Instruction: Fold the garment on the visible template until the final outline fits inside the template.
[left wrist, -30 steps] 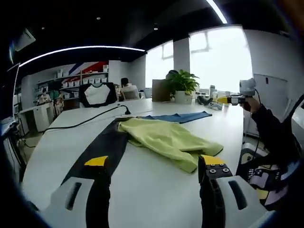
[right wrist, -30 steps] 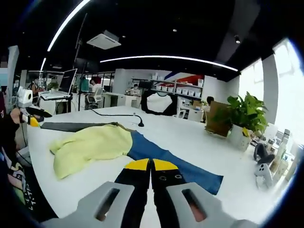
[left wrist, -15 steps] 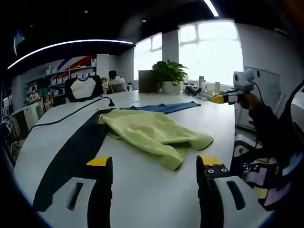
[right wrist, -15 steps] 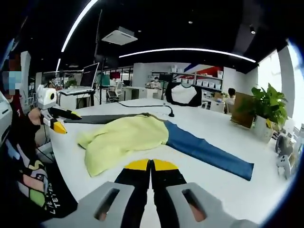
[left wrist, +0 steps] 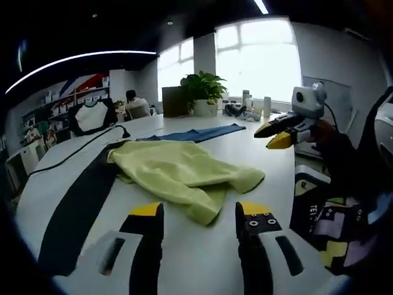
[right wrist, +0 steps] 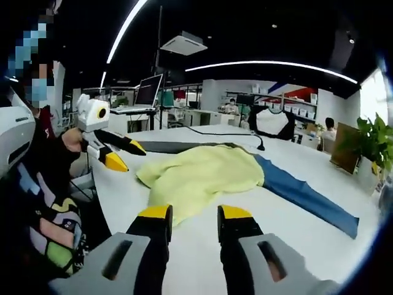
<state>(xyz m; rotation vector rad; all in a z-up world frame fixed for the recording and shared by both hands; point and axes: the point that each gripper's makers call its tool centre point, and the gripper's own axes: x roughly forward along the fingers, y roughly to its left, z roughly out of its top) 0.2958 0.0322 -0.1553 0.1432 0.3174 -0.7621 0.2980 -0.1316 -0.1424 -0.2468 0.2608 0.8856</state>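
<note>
Table [left wrist: 258, 153]: we see a white top spreading ahead of both pairs of jaws, carrying everything below.
Template [left wrist: 73, 203]: a long strip, dark at one end and blue [right wrist: 307, 196] at the other; in the left gripper view its dark end runs past our left jaw.
Garment [left wrist: 178, 175]: yellow-green, loosely bunched across the strip's middle, just beyond the jaw tips in both views [right wrist: 196, 178].
Left gripper [left wrist: 199, 212]: we hold its jaws parted, grasping nothing; it hangs off the garment's near edge.
Right gripper [right wrist: 195, 215]: jaws slightly apart, nothing between them, short of the cloth.
Plant [left wrist: 199, 92]: potted, far beyond the jaws.
</note>
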